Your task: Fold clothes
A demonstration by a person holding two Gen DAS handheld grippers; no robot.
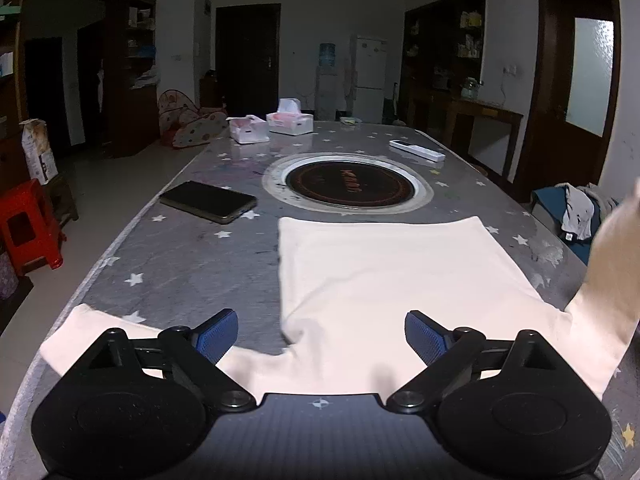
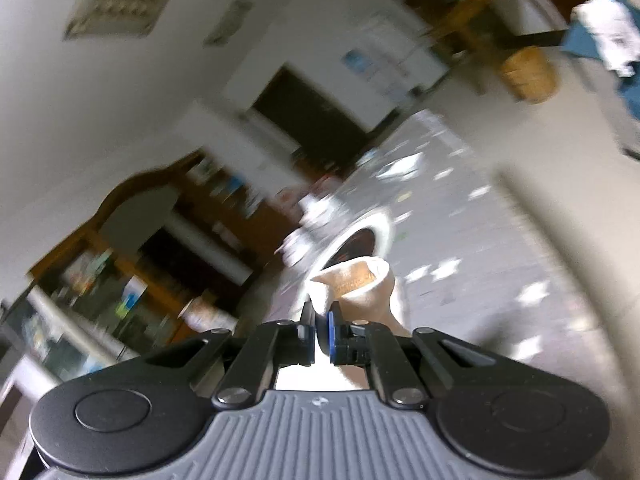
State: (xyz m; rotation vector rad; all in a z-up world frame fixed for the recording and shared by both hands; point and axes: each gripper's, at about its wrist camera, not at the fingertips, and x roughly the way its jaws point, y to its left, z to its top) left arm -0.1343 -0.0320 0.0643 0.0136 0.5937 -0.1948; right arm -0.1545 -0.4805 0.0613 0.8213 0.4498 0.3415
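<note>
On the star-patterned counter [image 1: 180, 256] we see a cream garment [image 1: 384, 264] spread flat, its near edge beneath our left hand-held gripper [image 1: 320, 334], whose blue pads [image 1: 218, 334] stand wide apart above the cloth. One sleeve [image 1: 612, 280] rises off the counter at the right. Our right hand-held gripper [image 2: 321, 334] is clamped on that sleeve's cuff [image 2: 356, 280]; its view is blurred. A phone [image 1: 208, 202] and a round inset burner [image 1: 348, 184] lie beyond the garment.
</note>
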